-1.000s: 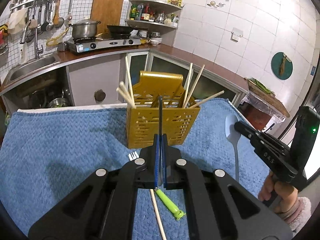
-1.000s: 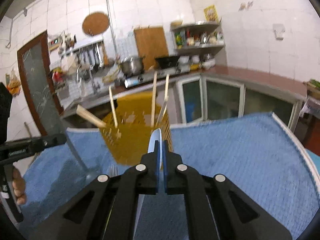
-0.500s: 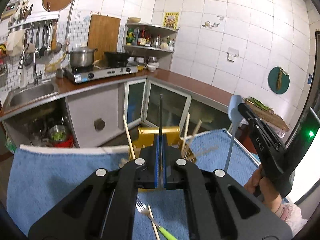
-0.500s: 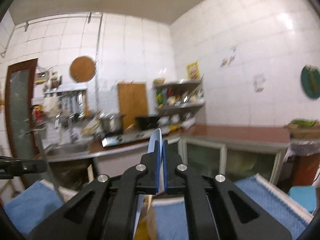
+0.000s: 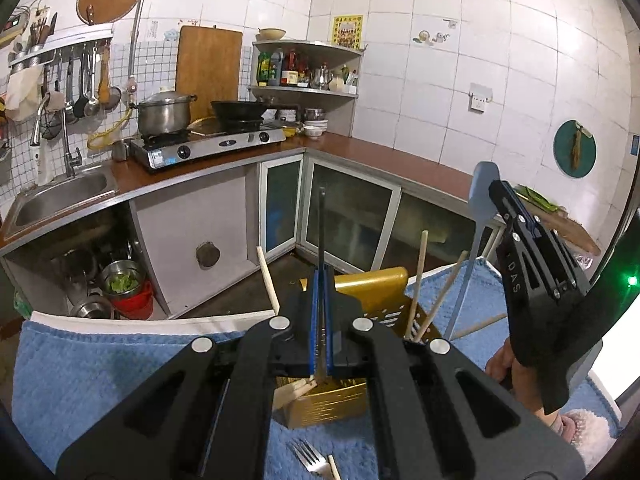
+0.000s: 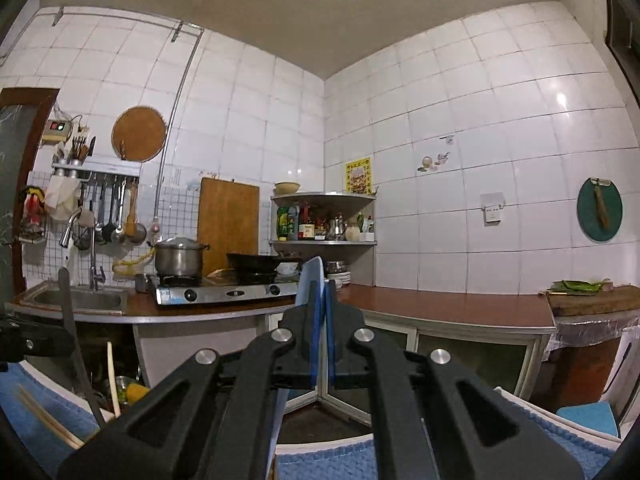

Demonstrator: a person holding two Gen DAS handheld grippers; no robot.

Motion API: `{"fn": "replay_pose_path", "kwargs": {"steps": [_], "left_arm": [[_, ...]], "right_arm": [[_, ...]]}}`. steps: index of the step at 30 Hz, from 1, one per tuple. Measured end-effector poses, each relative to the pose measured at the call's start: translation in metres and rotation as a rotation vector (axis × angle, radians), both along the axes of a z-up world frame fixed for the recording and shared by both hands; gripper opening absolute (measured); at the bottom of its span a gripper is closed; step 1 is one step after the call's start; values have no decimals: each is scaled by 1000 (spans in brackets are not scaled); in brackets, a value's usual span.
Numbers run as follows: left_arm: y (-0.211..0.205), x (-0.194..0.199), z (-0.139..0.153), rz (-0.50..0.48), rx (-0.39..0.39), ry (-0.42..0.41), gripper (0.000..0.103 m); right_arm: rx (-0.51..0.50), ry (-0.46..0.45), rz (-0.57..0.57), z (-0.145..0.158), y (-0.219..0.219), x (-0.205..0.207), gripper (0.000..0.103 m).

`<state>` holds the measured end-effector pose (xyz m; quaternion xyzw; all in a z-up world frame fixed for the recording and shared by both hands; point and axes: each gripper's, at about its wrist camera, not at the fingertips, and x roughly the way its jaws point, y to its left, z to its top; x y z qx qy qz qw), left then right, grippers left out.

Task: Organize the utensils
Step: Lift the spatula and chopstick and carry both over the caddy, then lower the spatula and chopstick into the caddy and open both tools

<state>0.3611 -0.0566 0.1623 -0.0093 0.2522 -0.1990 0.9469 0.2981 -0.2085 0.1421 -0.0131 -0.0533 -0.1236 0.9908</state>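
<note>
Currently your left gripper [image 5: 321,320] is clamped shut on a thin dark utensil [image 5: 321,232] that stands nearly upright between the blue pads; which utensil it is cannot be read from its edge-on profile. In your right wrist view the same dark blade-like strip [image 6: 76,344] rises at the far left, with the left gripper's black body beside it.

Your right gripper [image 5: 516,216] is closed on a pale grey-blue spoon [image 5: 482,208]. In the left wrist view the spoon's bowl sits above the fingertips and its handle runs down toward the blue towel [image 5: 100,364]. In the right wrist view the bowl [image 6: 310,284] pokes up just left of the pads, held edge-on.

The yellow perforated utensil holder [image 5: 372,292] stands on the towel directly beyond and below your left gripper, partly hidden by its body. Several wooden chopsticks [image 5: 418,280] lean out of it at different angles, one tilting left [image 5: 267,280] and others right. The spoon handle passes just to the right of the holder; whether it touches it I cannot tell.

A fork [image 5: 310,458] lies on the towel at the bottom edge, tines up in the frame, with the tip of a loose chopstick [image 5: 333,466] just beside it.

Your right hand [image 5: 508,368] shows below the right gripper, with a pink fluffy sleeve [image 5: 580,436] at the wrist.
</note>
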Motion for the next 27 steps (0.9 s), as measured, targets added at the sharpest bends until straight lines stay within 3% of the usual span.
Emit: {"fn": "replay_pose_path", "kwargs": {"steps": [10,18,27], "left_arm": [[-2,7,-33,13,14,27,1],[1,7,-33,8,3,22,1],[6,4,-27,13,-4,81,2]], "right_arm": [[-37,55,41,-32,5,3,3],[-73,136,118,-56,9,-7,4],[-86,249,174,-52,6,-14,6]]}}
